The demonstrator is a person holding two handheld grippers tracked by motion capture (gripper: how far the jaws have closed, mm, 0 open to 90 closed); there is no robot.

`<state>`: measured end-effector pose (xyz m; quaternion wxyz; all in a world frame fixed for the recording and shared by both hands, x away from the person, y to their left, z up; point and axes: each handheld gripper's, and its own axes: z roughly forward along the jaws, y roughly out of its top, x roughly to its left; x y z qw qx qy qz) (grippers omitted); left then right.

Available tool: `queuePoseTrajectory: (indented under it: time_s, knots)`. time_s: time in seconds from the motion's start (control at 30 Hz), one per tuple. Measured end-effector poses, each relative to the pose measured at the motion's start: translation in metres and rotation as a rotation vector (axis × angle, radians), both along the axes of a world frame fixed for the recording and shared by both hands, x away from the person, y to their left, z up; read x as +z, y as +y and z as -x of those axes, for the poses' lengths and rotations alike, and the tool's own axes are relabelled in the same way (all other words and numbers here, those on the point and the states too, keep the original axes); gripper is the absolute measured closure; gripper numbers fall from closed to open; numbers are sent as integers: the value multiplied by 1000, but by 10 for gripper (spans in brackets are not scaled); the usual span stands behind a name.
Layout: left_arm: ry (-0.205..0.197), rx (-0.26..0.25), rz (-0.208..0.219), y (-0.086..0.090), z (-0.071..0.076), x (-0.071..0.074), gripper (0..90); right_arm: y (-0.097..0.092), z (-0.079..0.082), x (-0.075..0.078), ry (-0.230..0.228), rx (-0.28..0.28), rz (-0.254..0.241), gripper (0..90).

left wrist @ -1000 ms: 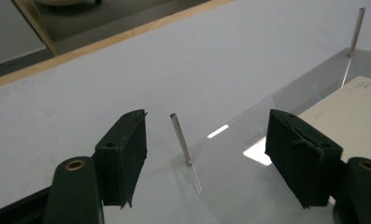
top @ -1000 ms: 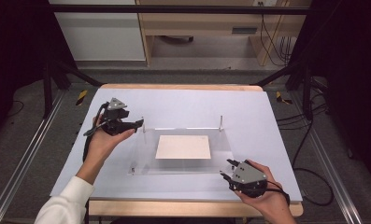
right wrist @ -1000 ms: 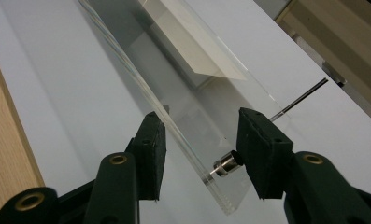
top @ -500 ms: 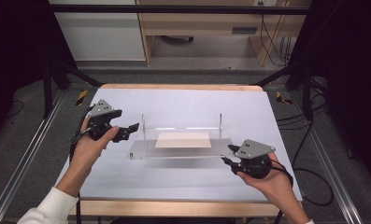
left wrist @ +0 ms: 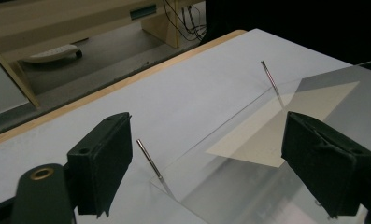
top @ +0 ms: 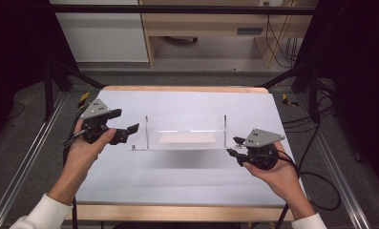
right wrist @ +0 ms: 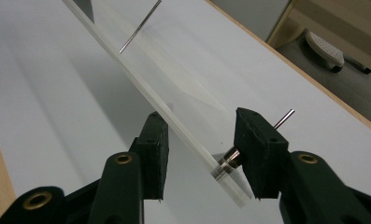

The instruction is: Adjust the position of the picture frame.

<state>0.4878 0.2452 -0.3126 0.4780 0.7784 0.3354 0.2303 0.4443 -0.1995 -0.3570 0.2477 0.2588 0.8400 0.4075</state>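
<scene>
Since a second earlier the clear acrylic plate [top: 186,140] had gone from lying flat on the desk [top: 187,183] to hanging edge-on above it, casting a soft shadow on the white top. The left gripper [top: 130,130] had drawn off to the left of the plate and risen; its jaws had just been opening and stood spread, released, with nothing pressed between them. In the left gripper view the plate [left wrist: 267,154] lay beyond and between the pads without touching them. The right gripper [top: 234,146] had come up with the plate, and in the right gripper view [right wrist: 199,154] its jaws were clenched on the plate's corner [right wrist: 220,179], one pad against each face beside a small metal standoff [right wrist: 226,164].

The plate looked stiff and fairly light, but smooth and slick on both faces, so a one-corner grip would likely let it swing or slip; its thin edge and corners seemed prone to chipping if it dropped. Thin metal pins [top: 147,131] stood up from it and looked easily bent, so they were poor places to hold. The best hold was judged to be flat across the faces near an end edge, ideally at both ends. A pale paper sheet [left wrist: 286,126] lay under or on it, unmarked.

No brand, label or readable writing could be seen on anything.
</scene>
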Motion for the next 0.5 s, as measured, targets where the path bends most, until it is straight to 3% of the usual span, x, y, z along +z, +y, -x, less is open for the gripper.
queuePoseTrajectory:
  time_s: [0.5]
  knots:
    - [-67,-27,-41,-5,17,13,199,0,-12,10,19,-17,-23,557]
